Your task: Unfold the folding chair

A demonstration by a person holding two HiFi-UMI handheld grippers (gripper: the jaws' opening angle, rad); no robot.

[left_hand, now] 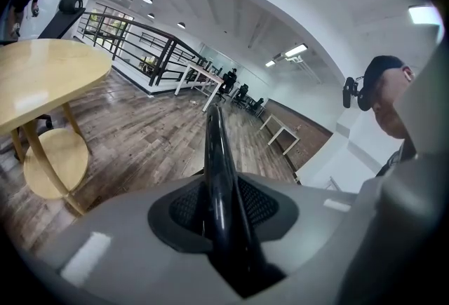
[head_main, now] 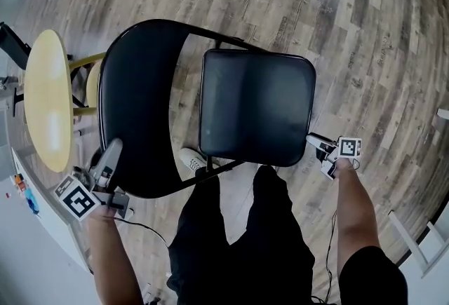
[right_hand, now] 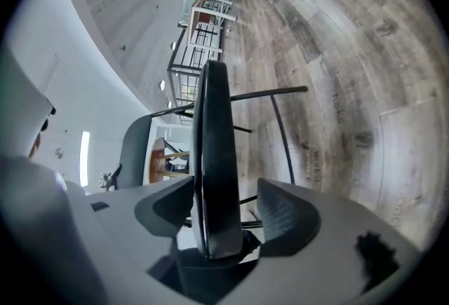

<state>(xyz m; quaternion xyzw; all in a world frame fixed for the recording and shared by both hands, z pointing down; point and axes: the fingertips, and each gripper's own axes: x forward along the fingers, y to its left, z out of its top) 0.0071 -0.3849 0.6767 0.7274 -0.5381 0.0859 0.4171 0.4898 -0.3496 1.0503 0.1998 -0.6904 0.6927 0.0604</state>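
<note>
Because the folding chair (head_main: 151, 156) needs steadying, the head view shows the left gripper (head_main: 106, 160) at the backrest (head_main: 137, 86), left of the seat (head_main: 256, 107), and the right gripper (head_main: 317, 143) at the seat's right edge. The left gripper view shows its jaws clamped on the backrest's rim (left_hand: 216, 156). In the right gripper view the seat's edge (right_hand: 210, 142) stands between parted jaws, one pad clear of it, probably to press the seat flat.

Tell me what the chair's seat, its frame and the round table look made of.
The seat: black padded vinyl by the look, soft sheen, rounded edges. The frame: thin glossy black tube, likely painted metal. The table: pale wood or veneer, smooth, reflecting light.
</note>
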